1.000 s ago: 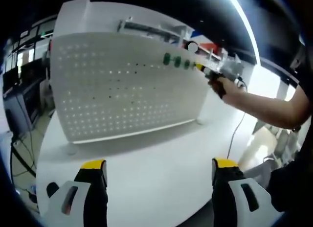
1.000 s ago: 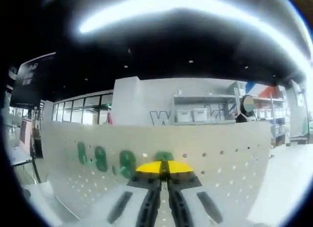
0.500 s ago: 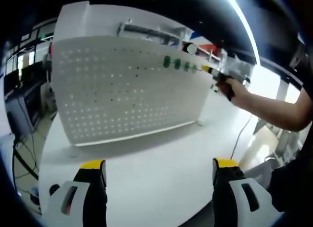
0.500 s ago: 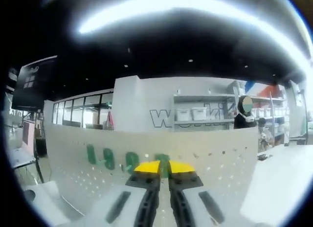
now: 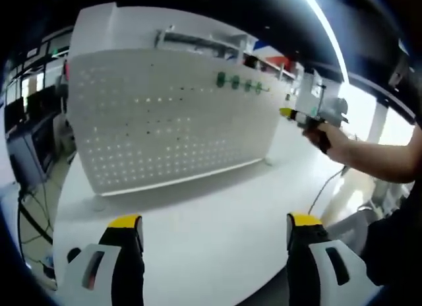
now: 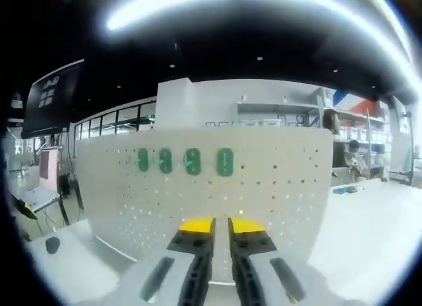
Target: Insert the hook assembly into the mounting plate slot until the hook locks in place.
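On the white pegboard (image 6: 198, 187) four green hooks (image 6: 225, 161) sit; right gripper (image 6: 213, 225) nearly closed, empty; left gripper (image 5: 214, 221) wide apart. Check each is fully seated.

The right hand-held gripper (image 6: 213, 225) has drawn back from the pegboard (image 6: 277, 187).

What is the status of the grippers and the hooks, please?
Left gripper open, low over the white table. Right gripper nearly closed, nothing visible between its tips, off the pegboard. Four green hooks in a row on the pegboard. Nothing in the way.
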